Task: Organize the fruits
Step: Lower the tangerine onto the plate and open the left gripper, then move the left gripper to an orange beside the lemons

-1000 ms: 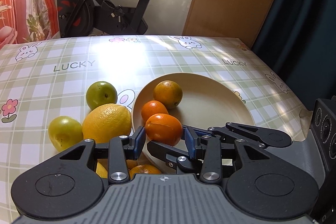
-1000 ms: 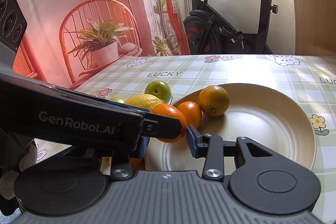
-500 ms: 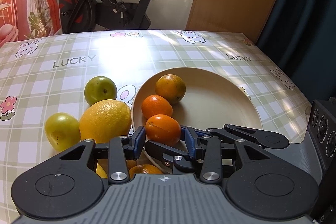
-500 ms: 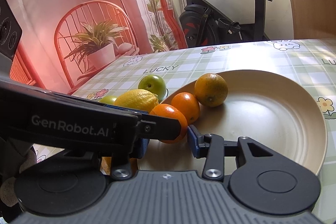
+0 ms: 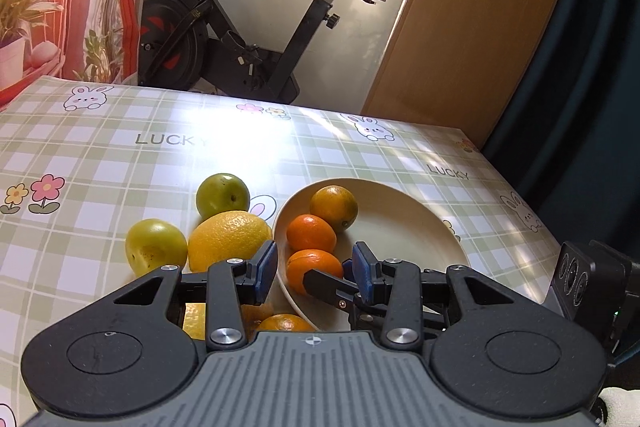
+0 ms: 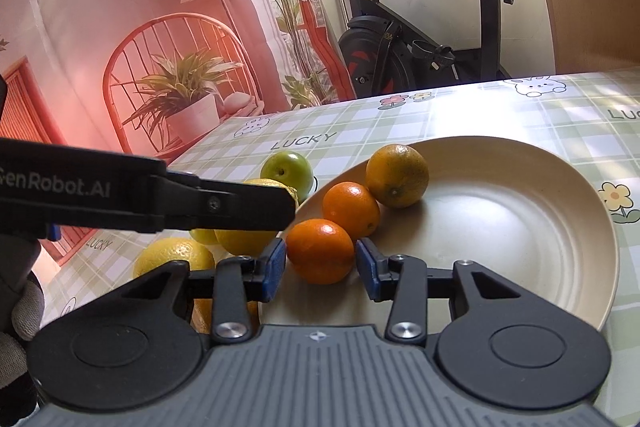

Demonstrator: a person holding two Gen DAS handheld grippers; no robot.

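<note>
On the table (image 5: 100, 147), its green-and-white checked oilcloth printed with rabbits, flowers and the word "LUCKY" several times over, a cream plate (image 6: 520, 211) sits toward the right edge. Three pieces of citrus lie along the plate's left rim: a dull yellow-orange one (image 6: 397, 175) farthest back, a bright orange tangerine (image 6: 351, 210) in the middle, and a second tangerine (image 6: 320, 251) nearest the grippers.

The right gripper (image 6: 321, 269) has its blue pads (image 6: 275, 269) standing apart on either side of that nearest tangerine, a clear gap showing on both sides, so nothing is clamped. The left gripper (image 5: 315, 269) is likewise parted and empty, its pads (image 5: 266, 270) framing the plate's near-left rim from above; the right gripper's dark finger crosses in front of the same tangerine in this view. The left gripper's arm reaches across the right wrist view, white lettering on it reading "enRobot.AI", the first letter cut off.

Off the plate, to its left, sit a big lemon (image 5: 230, 239), a green apple (image 5: 222, 191) behind it and a yellow-green fruit (image 5: 156, 247) beside it. More yellow and orange fruit lies at the near edge, partly hidden. An exercise bike (image 5: 224, 39) stands beyond the far edge.
</note>
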